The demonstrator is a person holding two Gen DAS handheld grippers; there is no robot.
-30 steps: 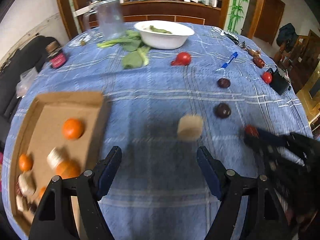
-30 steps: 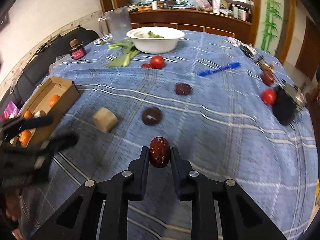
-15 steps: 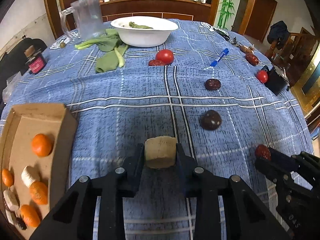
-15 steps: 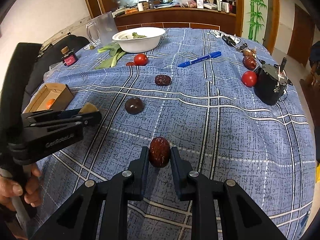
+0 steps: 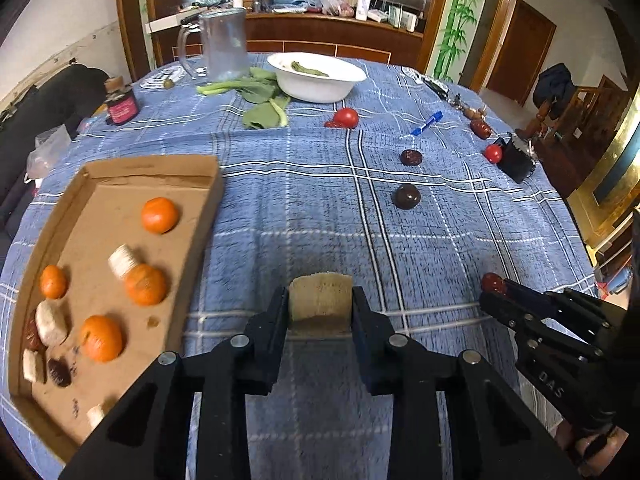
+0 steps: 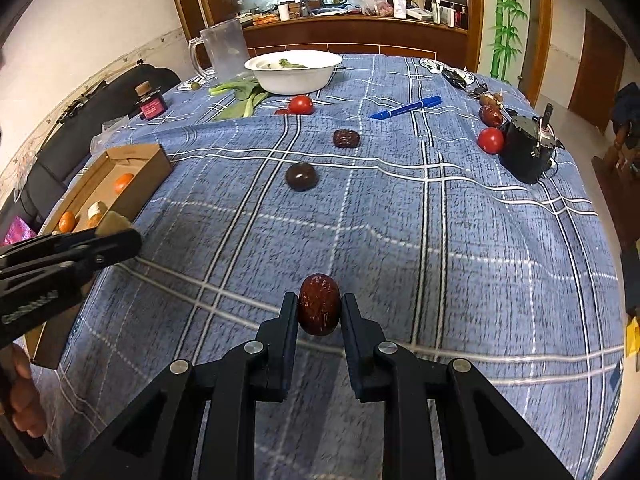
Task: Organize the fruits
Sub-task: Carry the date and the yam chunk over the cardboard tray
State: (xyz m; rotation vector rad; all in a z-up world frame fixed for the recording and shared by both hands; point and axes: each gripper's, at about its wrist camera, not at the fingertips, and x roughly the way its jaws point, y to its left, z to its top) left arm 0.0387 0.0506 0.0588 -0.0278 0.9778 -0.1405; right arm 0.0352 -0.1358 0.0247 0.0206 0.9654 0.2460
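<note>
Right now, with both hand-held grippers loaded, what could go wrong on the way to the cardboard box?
1. The left hand-held gripper grips the tan, crumbly-looking block only at its fingertips; it might slip or crumble.
2. The right hand-held gripper pinches the smooth, rounded dark-red date at its tips; it could squirt out and roll across the blue plaid tablecloth.
3. The shallow brown cardboard box already holds oranges and pale pieces, so a dropped piece may knock them.

Both tools are the same chunky matte black plastic. The left tool [image 5: 320, 304] and right tool [image 6: 319, 310] each have two flat fingers on triangular cut-out linkage arms, silver pivot screws, and embossed lettering along the side.
</note>
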